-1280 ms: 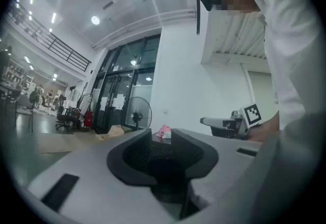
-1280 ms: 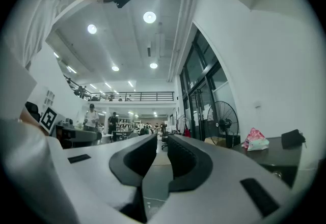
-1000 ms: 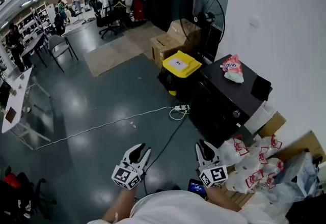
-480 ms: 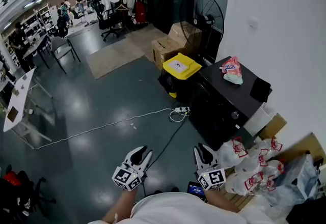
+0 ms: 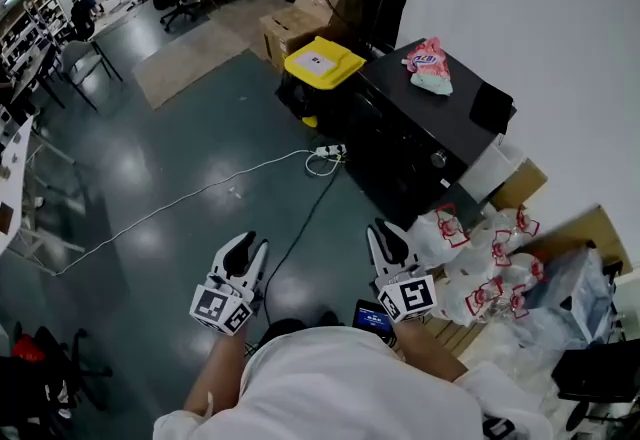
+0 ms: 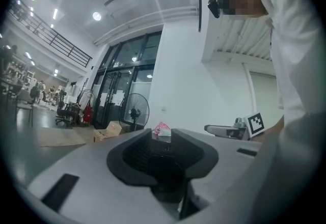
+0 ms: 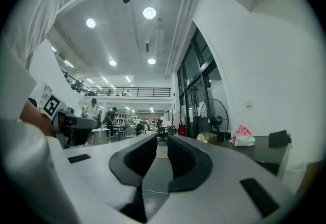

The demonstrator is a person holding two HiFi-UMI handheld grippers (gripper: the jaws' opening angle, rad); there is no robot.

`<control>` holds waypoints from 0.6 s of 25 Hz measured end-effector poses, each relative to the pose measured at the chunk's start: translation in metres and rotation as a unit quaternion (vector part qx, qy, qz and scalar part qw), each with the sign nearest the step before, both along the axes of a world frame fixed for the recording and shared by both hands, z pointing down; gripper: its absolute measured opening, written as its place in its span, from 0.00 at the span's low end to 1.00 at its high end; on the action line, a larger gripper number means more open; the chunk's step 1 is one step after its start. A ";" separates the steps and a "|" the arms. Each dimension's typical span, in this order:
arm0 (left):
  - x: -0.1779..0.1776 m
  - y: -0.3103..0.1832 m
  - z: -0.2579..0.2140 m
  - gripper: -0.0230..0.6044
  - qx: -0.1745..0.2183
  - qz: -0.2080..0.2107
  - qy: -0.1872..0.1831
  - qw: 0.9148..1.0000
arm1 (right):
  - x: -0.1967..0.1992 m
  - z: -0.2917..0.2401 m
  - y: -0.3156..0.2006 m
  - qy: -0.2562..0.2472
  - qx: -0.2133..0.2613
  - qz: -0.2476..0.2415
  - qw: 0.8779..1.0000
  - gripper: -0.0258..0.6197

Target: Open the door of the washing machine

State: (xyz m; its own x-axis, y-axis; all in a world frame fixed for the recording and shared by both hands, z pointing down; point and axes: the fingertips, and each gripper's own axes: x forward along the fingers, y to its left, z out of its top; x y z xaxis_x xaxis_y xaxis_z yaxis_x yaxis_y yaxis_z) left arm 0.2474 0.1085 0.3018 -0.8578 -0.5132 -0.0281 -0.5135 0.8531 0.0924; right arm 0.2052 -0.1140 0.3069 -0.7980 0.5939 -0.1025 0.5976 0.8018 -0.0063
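The head view has swung down and forward. The washer (image 5: 425,133) now sits higher in the picture, at about 1 o'clock from both grippers, and looks nearer than it did a second ago. The left gripper (image 5: 253,242) and right gripper (image 5: 383,228) have drifted ahead with the body, both pointing level. This looks like an approach, with the door not yet reached. Both grippers are well apart from the washer's front, which faces 7 o'clock and is too dark to show the door's outline.

Each gripper's jaws stand slightly apart with nothing between them. The left gripper view shows only the washer's top past its gap, and the right gripper view shows bare floor.

The washer is a black box with a flat matte top and a small knob on its front. A crinkled pink packet (image 5: 428,65) lies on the top. The jaws are smooth white shells lined with ribbed black pads. The floor (image 5: 180,158) is dark and polished and mirrors the ceiling lights. A thin white cable (image 5: 200,191) snakes across it. At the washer's 11 o'clock stands a bin (image 5: 322,63) with a hard yellow lid, and at its 5 o'clock thin white bags (image 5: 480,263) lie bunched.
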 end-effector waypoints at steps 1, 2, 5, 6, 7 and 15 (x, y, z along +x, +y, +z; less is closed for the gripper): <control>-0.002 -0.003 0.002 0.22 0.002 0.001 0.003 1.000 | -0.001 0.004 -0.006 0.004 0.000 0.004 1.000 0.17; -0.002 -0.006 0.004 0.22 0.002 0.002 0.006 1.000 | -0.002 0.007 -0.011 0.008 0.000 0.006 1.000 0.17; -0.002 -0.007 0.012 0.22 0.000 0.006 0.012 1.000 | -0.003 0.016 -0.019 0.020 0.004 0.013 1.000 0.17; -0.004 -0.007 0.016 0.22 0.002 0.007 0.016 1.000 | -0.005 0.018 -0.020 0.024 0.003 0.016 1.000 0.17; -0.007 -0.007 0.020 0.22 0.005 0.008 0.022 1.000 | -0.008 0.020 -0.021 0.028 0.001 0.018 0.999 0.17; -0.069 -0.006 0.045 0.22 0.019 0.029 0.041 0.999 | -0.051 0.039 -0.015 0.045 0.018 0.022 0.999 0.16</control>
